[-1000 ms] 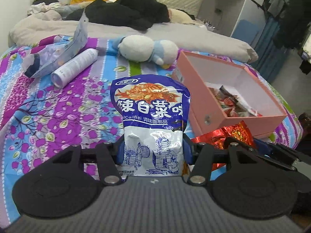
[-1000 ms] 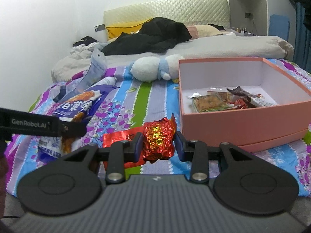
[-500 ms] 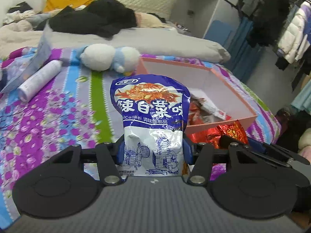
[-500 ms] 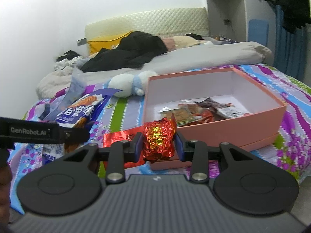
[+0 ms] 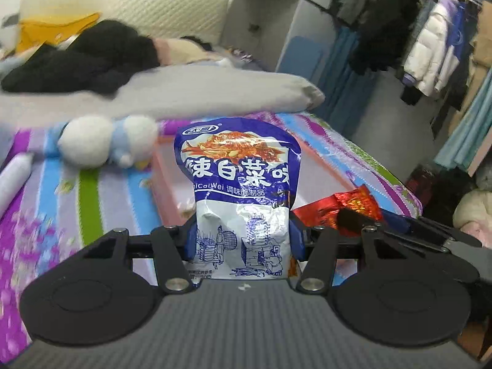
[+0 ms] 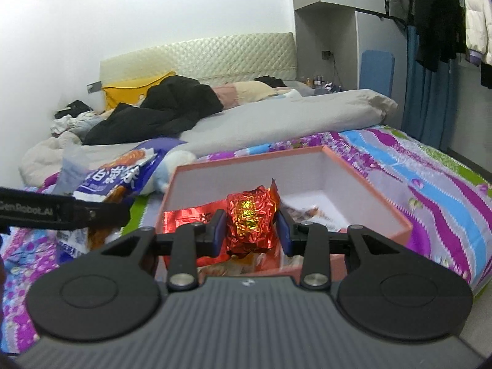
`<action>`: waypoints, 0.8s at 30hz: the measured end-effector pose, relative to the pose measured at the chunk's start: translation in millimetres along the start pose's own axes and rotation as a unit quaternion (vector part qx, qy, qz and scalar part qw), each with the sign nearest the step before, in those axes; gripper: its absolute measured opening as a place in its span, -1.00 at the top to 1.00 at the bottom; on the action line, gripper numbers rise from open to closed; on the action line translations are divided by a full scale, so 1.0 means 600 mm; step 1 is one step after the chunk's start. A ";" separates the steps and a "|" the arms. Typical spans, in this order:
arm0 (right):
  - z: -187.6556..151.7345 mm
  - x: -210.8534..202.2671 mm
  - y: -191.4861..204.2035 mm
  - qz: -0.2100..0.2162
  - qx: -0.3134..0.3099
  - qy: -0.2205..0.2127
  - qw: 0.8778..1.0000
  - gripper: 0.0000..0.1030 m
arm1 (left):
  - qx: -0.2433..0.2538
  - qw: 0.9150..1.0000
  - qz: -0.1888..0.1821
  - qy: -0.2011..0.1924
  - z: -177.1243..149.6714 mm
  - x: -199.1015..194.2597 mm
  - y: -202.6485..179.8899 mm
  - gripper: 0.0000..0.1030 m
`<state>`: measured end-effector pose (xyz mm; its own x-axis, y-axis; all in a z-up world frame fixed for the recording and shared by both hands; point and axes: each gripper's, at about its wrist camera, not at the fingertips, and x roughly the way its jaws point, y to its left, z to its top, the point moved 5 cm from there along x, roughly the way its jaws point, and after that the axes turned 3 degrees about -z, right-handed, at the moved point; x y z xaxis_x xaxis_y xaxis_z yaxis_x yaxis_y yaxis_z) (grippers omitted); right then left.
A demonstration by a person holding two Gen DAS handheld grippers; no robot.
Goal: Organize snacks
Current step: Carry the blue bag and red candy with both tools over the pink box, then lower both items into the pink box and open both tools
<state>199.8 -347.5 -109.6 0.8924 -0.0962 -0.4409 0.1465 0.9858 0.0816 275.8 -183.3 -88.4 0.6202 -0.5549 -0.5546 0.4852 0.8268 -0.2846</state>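
the blue-and-white spicy cabbage snack bag (image 5: 238, 196) stands upright in the left tongs (image 5: 243, 240), which are clamped on its lower, white part; gripped low like this, the bag's printed top rises free, probably so it can be lowered into the pink box (image 6: 363, 184) without the fingers fouling the wall. in the left wrist view the bag is in front of the box, hiding most of it. the red foil snack packet (image 6: 250, 226) is pinched at its crumpled middle by the right tongs (image 6: 250, 233), closed on it, and it hangs over the box's near wall, with a few wrapped snacks (image 6: 307, 212) already lying inside. both packets seem held up off the bed because they are on their way to the box. beyond the box's left side lies a white and blue plush toy (image 5: 107, 143) on the striped floral bedspread (image 6: 430, 181); farther back, a grey duvet (image 6: 276, 120).
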 end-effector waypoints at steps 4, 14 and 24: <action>0.019 0.046 -0.014 -0.002 -0.018 0.017 1.000 0.25 | -0.009 1.000 -0.005 0.020 0.043 0.062 0.002 -0.18; 0.048 0.152 -0.059 -0.021 -0.001 0.070 0.997 0.25 | -0.015 0.997 0.019 0.078 0.112 0.183 0.021 -0.19; 0.032 0.218 -0.085 -0.024 0.014 0.121 0.992 0.24 | -0.025 0.993 0.033 0.111 0.112 0.242 0.041 -0.20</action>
<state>317.4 -413.3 -154.3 0.7555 -0.1031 -0.6470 0.2005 0.9766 0.0784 419.5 -249.7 -123.4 0.4965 -0.4696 -0.7301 0.4131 0.8675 -0.2770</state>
